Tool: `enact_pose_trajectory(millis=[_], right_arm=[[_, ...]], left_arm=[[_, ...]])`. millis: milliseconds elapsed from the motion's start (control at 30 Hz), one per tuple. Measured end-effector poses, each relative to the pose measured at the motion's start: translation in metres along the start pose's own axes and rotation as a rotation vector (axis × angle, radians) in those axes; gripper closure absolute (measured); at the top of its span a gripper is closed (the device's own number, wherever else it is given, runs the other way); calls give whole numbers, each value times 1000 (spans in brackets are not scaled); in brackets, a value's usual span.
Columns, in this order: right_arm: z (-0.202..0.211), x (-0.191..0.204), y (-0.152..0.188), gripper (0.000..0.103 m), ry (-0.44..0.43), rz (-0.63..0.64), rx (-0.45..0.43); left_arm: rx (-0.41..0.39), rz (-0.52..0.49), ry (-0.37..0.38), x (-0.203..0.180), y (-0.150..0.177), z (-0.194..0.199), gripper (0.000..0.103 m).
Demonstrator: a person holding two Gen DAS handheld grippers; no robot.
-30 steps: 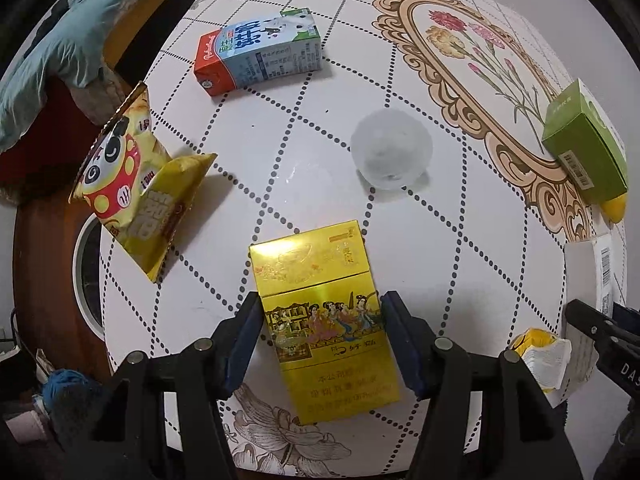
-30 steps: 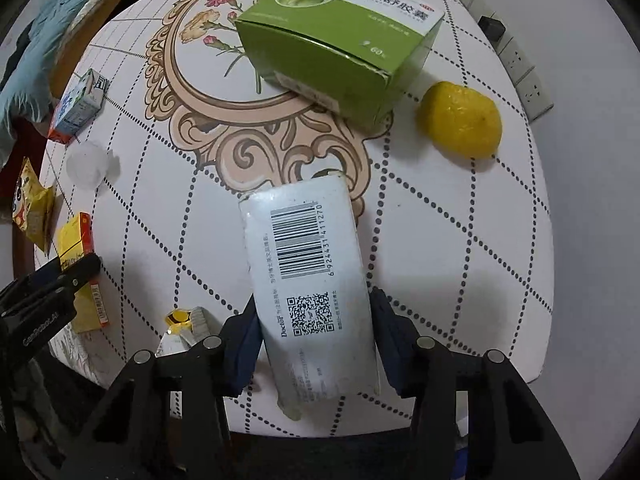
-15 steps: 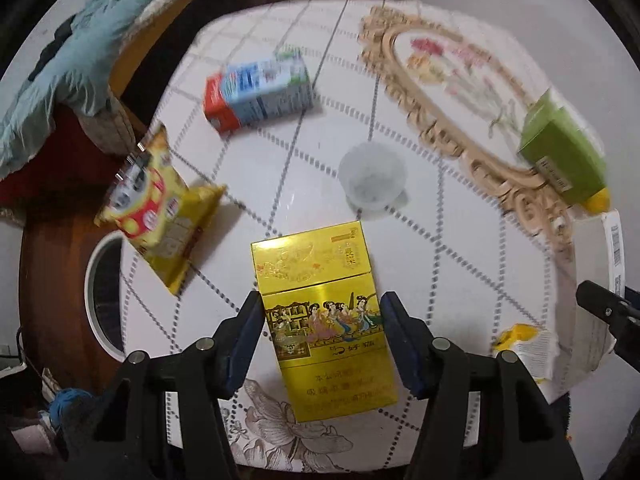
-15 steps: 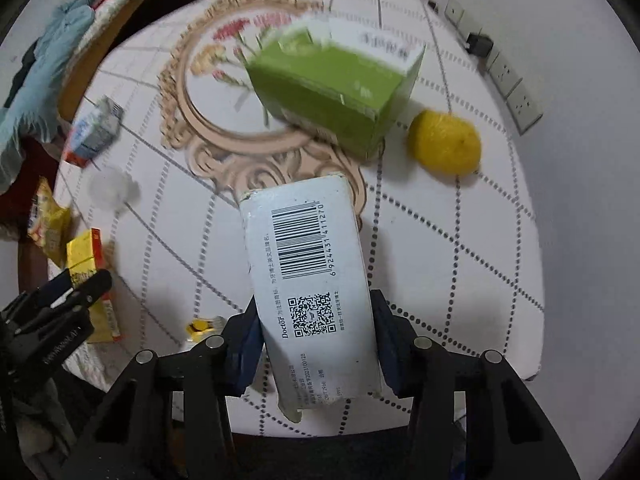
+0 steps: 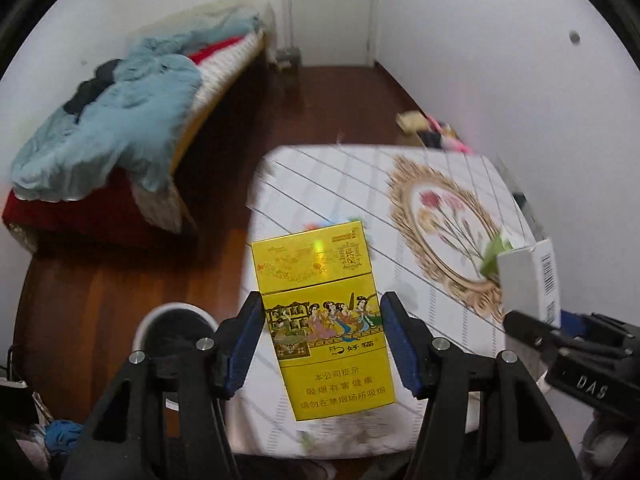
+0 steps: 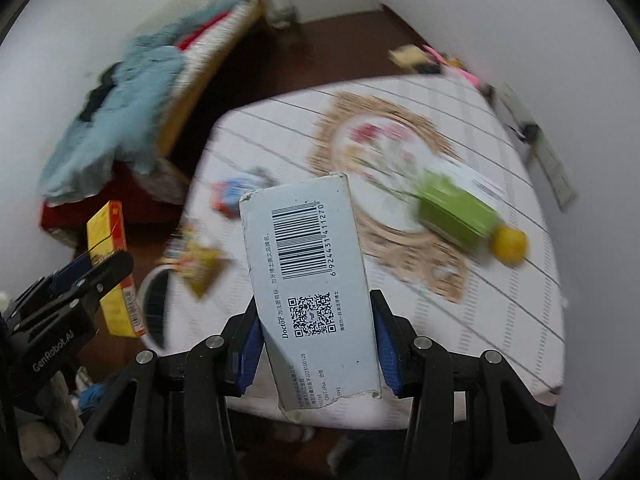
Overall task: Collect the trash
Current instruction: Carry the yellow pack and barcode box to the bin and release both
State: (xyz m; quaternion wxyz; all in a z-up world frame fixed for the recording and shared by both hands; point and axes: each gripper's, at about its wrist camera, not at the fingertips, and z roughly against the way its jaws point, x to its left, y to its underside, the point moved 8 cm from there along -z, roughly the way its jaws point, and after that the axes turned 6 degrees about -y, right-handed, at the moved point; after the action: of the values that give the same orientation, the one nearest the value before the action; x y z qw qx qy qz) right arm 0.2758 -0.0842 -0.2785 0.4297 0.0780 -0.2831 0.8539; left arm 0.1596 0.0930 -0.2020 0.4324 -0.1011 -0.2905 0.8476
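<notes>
My left gripper (image 5: 322,338) is shut on a yellow cigarette pack (image 5: 320,300) and holds it in the air above the table's near edge. My right gripper (image 6: 316,340) is shut on a white barcoded box (image 6: 308,264), also lifted clear of the table. Each shows in the other view: the white box (image 5: 532,280) at the right, the yellow pack (image 6: 114,272) at the left. A white-rimmed bin (image 5: 174,330) stands on the floor left of the table, below my left gripper; it also shows in the right wrist view (image 6: 154,304).
On the patterned table (image 6: 460,300) lie a green box (image 6: 456,212), a yellow lemon (image 6: 509,242), a milk carton (image 6: 236,196) and a yellow snack bag (image 6: 198,264). A bed with a blue blanket (image 5: 112,128) stands at the left. The floor is dark wood (image 5: 100,292).
Both grippers have risen and tilted up with their boxes, so the table has dropped away and the room, bed and bin have come into view. Both views are motion-blurred.
</notes>
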Motion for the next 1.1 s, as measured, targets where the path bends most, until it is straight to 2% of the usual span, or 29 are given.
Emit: enact_pose_trajectory(millis=[100, 200, 333, 367, 467, 567, 667, 867, 967, 1000, 1067, 1100], right_arm=[[-2, 56, -5, 52, -67, 57, -4], [-23, 118, -3, 52, -129, 117, 22], [-77, 195, 12, 52, -188, 169, 113], [-90, 210, 18, 52, -192, 178, 137], [-144, 252, 36, 52, -187, 203, 225], [-199, 279, 51, 52, -168, 200, 310], [-251, 296, 63, 52, -133, 200, 381], [-325, 318, 76, 52, -66, 215, 472], [-350, 323, 81, 52, -55, 219, 500], [-358, 325, 83, 52, -52, 222, 511], [-370, 323, 87, 51, -63, 216, 540], [-377, 323, 90, 48, -63, 215, 554]], left_arm=[[-19, 29, -36, 47, -3, 7, 47], [-10, 77, -75, 104, 3, 6, 47], [62, 159, -104, 180, 27, -21, 47], [98, 187, -111, 206, 38, -36, 47], [183, 234, -124, 249, 63, -72, 47], [289, 297, -107, 292, 92, -118, 47], [378, 334, -72, 312, 115, -156, 47], [504, 417, -32, 334, 148, -211, 46], [540, 445, -35, 341, 160, -221, 45], [550, 451, -37, 344, 162, -225, 43], [555, 469, -46, 348, 165, -229, 14], [553, 476, -46, 350, 165, -228, 9]])
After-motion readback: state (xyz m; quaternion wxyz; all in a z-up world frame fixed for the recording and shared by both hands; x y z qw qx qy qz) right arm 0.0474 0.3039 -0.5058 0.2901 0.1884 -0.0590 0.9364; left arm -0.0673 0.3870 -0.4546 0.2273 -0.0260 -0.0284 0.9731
